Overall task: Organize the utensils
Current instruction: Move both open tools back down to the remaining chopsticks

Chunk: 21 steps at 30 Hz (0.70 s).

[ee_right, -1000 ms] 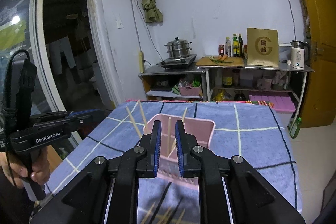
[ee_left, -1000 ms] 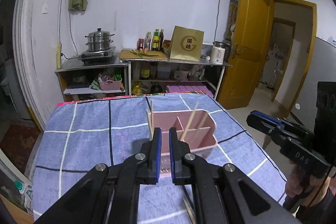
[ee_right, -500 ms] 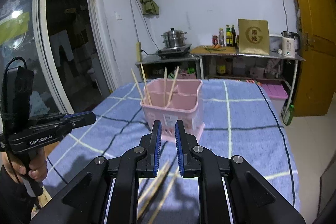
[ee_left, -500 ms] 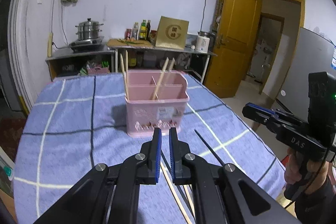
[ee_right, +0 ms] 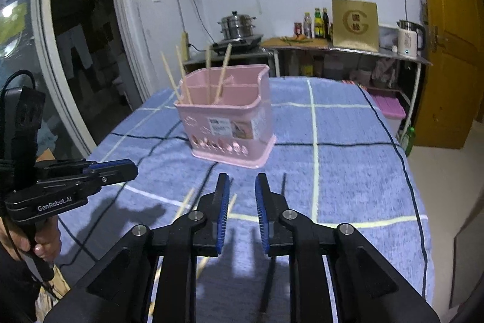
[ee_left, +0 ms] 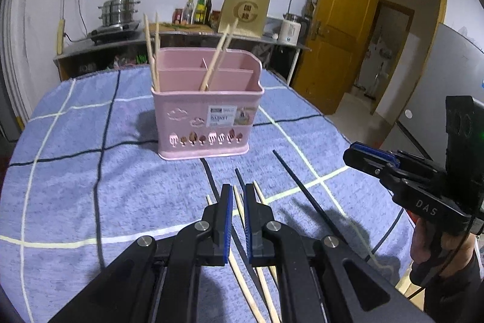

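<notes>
Both grippers had descended from above the pink utensil basket (ee_left: pixel 207 108) to the loose chopsticks (ee_left: pixel 242 211) lying near it on the blue checked cloth (ee_left: pixel 75 186), which suggested another pick-up. The left gripper (ee_left: pixel 238 220) was all but closed and gripped nothing. The right gripper (ee_right: pixel 241 215) was opening its jaws, nothing between them. Four wooden chopsticks stood in the basket. Legible: "BASKET" on its label, "DAS" and "GenRobot.AI" on the gripper bodies.

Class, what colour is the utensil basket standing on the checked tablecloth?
Pink. The utensil basket shows best in the left wrist view.
</notes>
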Each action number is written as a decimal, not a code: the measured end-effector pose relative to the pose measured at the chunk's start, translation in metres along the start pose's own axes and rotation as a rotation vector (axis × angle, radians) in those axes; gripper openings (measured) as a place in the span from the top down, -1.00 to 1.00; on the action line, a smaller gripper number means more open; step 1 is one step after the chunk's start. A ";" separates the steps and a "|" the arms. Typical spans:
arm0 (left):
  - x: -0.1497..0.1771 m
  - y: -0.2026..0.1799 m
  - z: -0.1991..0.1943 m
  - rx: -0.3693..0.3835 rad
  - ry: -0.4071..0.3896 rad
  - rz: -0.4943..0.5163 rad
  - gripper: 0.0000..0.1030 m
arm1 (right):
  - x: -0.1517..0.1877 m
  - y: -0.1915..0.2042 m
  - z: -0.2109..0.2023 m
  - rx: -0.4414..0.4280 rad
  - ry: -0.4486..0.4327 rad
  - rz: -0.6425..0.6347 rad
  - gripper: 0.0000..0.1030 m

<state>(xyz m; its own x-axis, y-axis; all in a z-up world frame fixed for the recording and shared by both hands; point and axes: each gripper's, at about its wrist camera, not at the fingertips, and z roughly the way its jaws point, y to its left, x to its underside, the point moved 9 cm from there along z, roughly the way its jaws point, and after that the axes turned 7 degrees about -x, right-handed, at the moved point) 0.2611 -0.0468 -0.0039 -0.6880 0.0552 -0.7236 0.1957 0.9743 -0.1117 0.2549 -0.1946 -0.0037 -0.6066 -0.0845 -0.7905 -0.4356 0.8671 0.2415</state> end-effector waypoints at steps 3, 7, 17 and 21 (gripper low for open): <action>0.002 -0.001 0.016 -0.002 0.034 -0.002 0.88 | 0.007 -0.010 0.011 0.013 0.038 0.006 0.60; 0.004 -0.004 0.038 0.002 0.080 -0.009 0.80 | 0.016 -0.022 0.029 0.029 0.096 0.006 0.59; 0.006 -0.008 0.094 0.018 0.190 -0.023 0.71 | 0.028 -0.050 0.064 0.053 0.203 0.024 0.59; 0.007 -0.007 0.111 0.020 0.221 -0.028 0.71 | 0.032 -0.056 0.073 0.049 0.227 0.028 0.59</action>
<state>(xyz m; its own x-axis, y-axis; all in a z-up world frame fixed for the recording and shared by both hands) 0.3323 -0.0777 -0.0843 -0.8294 0.0767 -0.5533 0.1863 0.9718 -0.1445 0.3085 -0.2100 -0.0838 -0.7544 -0.1637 -0.6357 -0.3870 0.8931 0.2293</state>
